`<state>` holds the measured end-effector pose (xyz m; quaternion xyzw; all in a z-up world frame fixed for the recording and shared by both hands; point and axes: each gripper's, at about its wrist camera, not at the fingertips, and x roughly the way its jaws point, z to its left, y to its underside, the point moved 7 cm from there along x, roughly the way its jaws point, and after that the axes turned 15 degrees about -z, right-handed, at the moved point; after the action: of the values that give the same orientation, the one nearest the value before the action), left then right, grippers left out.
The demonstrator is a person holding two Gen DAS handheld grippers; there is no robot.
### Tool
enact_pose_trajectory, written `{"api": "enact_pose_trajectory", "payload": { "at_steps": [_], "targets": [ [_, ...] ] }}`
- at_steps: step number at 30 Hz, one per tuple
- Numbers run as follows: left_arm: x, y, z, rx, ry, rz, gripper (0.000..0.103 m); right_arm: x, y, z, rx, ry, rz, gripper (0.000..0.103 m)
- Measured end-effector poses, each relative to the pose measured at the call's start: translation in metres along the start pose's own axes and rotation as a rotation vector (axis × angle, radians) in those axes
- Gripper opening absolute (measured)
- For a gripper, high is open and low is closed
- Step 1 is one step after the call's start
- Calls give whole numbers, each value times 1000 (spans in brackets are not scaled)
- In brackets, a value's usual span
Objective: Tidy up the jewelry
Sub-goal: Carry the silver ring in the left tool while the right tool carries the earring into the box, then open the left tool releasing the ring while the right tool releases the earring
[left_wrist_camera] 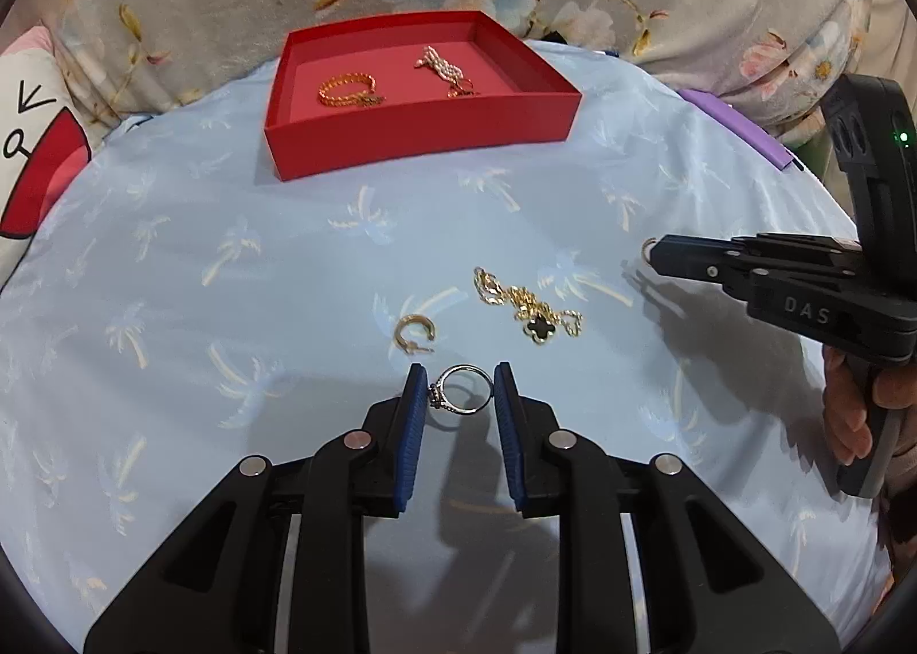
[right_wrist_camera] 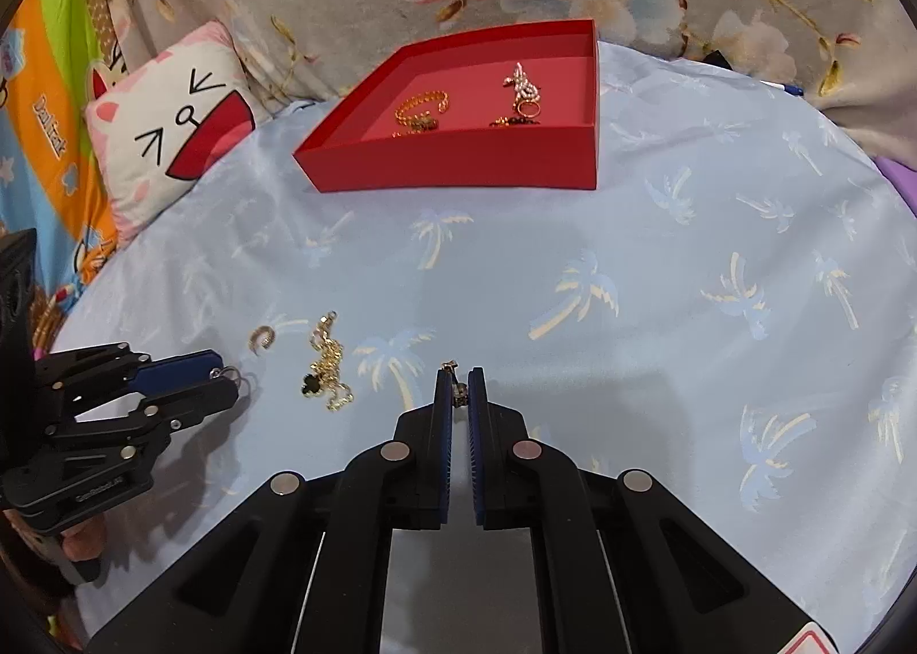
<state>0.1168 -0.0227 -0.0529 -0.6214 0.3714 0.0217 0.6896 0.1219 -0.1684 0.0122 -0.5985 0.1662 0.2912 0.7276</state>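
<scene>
Jewelry lies scattered on a pale blue cloth (left_wrist_camera: 229,281) with palm prints, and we go over it from left to right as the left wrist view shows it. First we see a small gold hoop earring (left_wrist_camera: 414,334) lying on the cloth, just beyond the left gripper (left_wrist_camera: 461,389). This gripper has its blue pads closed on a silver ring (left_wrist_camera: 461,389); the ring stands upright between the tips, touching both pads. A little to the right lies a gold chain with a black clover pendant (left_wrist_camera: 530,307), near the ring but apart from it. Further right we see the right gripper (left_wrist_camera: 650,253), held by a hand (left_wrist_camera: 854,402). Its jaws are nearly together and a small gold piece (right_wrist_camera: 455,384) is pinched at their tips; it is too small for us to tell what kind it is. Behind all of this, well apart from both grippers, stands a red tray (left_wrist_camera: 418,138). Inside it lie a gold bracelet (left_wrist_camera: 349,91) on the left and a pale beaded piece (left_wrist_camera: 441,66) on the right.
</scene>
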Motion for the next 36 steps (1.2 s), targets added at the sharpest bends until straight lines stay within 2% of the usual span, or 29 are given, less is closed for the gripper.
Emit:
{"api": "enact_pose_trajectory", "payload": {
  "at_steps": [4, 10, 16, 20, 27, 33, 36],
  "targets": [
    [-3, -25, 8, 4, -21, -40, 23, -8, -26, 0, 14, -23, -32, 5],
    [10, -93, 33, 19, -74, -112, 23, 7, -98, -9, 8, -14, -85, 5],
    [55, -166, 65, -27, -106, -140, 23, 64, -166, -22, 98, -37, -65, 5],
    [96, -204, 85, -43, -157, -157, 23, 116, -187, -28, 170, -51, -10, 5],
    [168, -221, 119, -91, -214, -101, 23, 194, -190, -25, 181, -25, 83, 5],
    [205, -218, 136, -85, -263, -45, 23, 228, -191, -24, 202, -32, 129, 6],
    [214, -214, 139, -92, -270, -21, 24, 236, -190, -27, 186, -6, 139, 10]
  ]
}}
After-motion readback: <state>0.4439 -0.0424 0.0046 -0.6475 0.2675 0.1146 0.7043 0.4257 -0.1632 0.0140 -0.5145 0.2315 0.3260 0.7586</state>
